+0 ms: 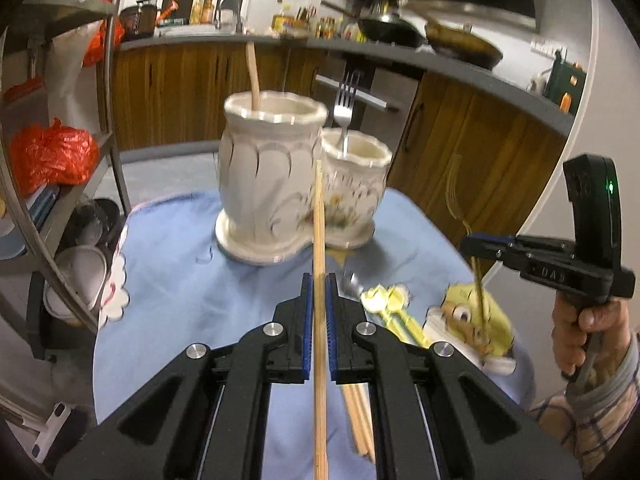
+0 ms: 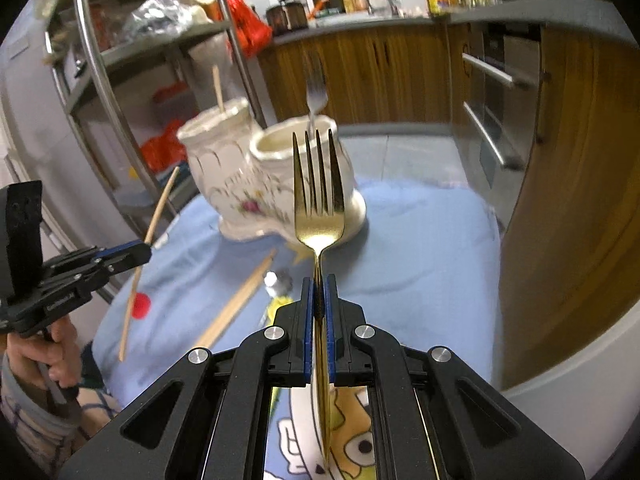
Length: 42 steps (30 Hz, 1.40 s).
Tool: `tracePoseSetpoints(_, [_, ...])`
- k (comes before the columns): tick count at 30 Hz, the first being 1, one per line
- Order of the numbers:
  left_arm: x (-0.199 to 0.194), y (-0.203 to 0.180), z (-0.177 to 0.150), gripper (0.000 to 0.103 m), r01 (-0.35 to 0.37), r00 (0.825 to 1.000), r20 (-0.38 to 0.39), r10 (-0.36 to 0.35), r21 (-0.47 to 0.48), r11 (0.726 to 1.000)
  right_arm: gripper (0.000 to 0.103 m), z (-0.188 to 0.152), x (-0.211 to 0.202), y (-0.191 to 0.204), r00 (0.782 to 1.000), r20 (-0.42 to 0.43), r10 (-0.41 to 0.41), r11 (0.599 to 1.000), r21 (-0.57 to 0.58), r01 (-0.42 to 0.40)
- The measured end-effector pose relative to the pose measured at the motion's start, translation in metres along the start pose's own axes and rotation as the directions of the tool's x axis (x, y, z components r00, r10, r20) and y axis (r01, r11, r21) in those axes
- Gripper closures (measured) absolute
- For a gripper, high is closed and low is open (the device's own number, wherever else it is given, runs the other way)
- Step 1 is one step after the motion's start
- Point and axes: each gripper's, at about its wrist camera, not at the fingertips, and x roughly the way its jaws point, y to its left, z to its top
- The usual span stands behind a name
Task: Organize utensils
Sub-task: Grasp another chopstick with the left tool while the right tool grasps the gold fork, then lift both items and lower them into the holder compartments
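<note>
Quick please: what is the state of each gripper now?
Left gripper: closed on a wooden chopstick.
Right gripper: closed on a gold fork.

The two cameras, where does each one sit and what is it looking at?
Left wrist: sits on the left gripper, faces the white ceramic two-cup holder; its fingers pinch a wooden chopstick; the right gripper and hand show.
Right wrist: sits on the right gripper, facing the holder; it clamps a gold metal fork; the left gripper shows.
Shared: holder, blue cloth, kitchen.
</note>
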Motion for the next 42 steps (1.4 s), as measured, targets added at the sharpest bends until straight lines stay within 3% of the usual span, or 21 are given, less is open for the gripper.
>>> tracePoseSetpoints(16, [-0.01, -0.013, 0.05, 0.097, -0.001, 0.973, 0.229, -0.01, 0.05, 0.999, 0.097, 0.042, -0.018, 0.013, 0.982, 0.188, 0.028, 0.999, -0.051, -0.019])
tracePoseSetpoints(28, [-0.013, 0.002, 0.088, 0.097, 0.007, 0.917, 0.399, -0.017, 0.025, 1.0, 0.097, 0.082, -0.027, 0.028, 0.952, 0.298, 0.067, 0.995, -0.092, -0.041])
tracePoseSetpoints(42, [-0.002, 0.031, 0.13, 0.098, 0.024, 0.818, 0.574, 0.031, -0.087, 0.996, 0.097, 0.119, -0.034, 0.028, 0.9, 0.422, 0.111, 0.994, -0.059, -0.095])
